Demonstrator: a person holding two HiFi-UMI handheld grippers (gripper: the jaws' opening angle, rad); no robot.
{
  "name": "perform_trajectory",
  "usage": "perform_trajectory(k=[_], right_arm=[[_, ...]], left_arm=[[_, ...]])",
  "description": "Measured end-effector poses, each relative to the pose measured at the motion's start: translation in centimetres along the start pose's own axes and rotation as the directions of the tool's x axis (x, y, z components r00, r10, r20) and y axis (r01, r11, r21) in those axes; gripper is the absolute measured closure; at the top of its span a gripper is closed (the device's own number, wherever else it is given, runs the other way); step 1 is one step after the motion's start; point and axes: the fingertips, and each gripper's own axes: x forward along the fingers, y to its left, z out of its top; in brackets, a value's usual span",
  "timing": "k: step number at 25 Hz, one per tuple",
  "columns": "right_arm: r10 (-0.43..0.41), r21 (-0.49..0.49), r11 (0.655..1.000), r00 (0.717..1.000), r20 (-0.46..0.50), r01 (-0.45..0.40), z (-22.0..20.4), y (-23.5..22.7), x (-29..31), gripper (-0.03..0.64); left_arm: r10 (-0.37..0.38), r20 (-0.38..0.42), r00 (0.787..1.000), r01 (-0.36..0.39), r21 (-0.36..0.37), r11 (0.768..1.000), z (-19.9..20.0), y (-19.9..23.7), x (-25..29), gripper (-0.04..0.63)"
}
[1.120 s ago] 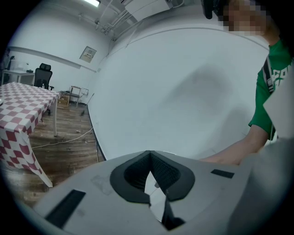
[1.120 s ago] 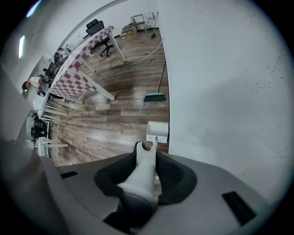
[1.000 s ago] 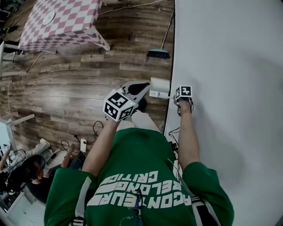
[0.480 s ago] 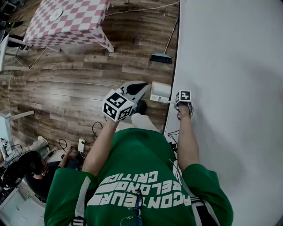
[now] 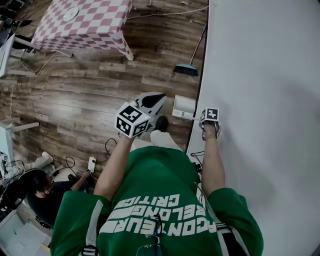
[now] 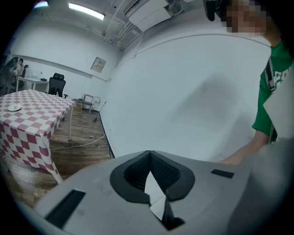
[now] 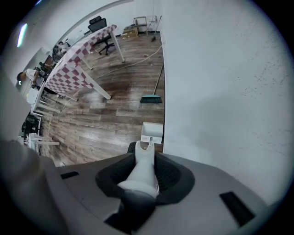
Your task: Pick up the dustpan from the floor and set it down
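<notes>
Clamped in right gripper point(image 7: 147, 153) by handle point(image 7: 140, 176), jaws just tightened; dustpan point(image 5: 183, 106) low at the wall edge of floor point(image 5: 75, 110). Left gripper point(image 6: 148, 158) pinched together, empty. Probably light, stiff, slick plastic: best held mid-handle.

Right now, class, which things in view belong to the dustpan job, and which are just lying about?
Job in hand:
- dustpan, gripped by its handle
- right tongs, shut on that handle

Lying about:
- broom by the wall
- checked table
- plate on the table
- power strip on the floor
</notes>
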Motion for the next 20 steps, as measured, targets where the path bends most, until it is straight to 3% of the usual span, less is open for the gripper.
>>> perform_trajectory(k=[6, 12, 20], right_arm=[[-0.002, -0.036, 0.999, 0.998, 0.056, 0.004, 0.6, 1.3, -1.7, 0.505], [0.006, -0.105, 0.994, 0.986, 0.169, 0.012, 3.0, 3.0, -5.7, 0.505], [0.019, -0.187, 0.981, 0.928, 0.372, 0.055, 7.9, 5.9, -14.8, 0.505]], left_arm=[[0.049, 0.028, 0.998, -0.049, -0.017, 0.999, 0.0, 1.7, -2.4, 0.592], [0.102, 0.073, 0.992, -0.099, -0.037, 0.994, 0.7, 3.4, -4.9, 0.592], [0.148, 0.128, 0.981, -0.141, -0.061, 0.988, 1.6, 4.7, -7.2, 0.592]])
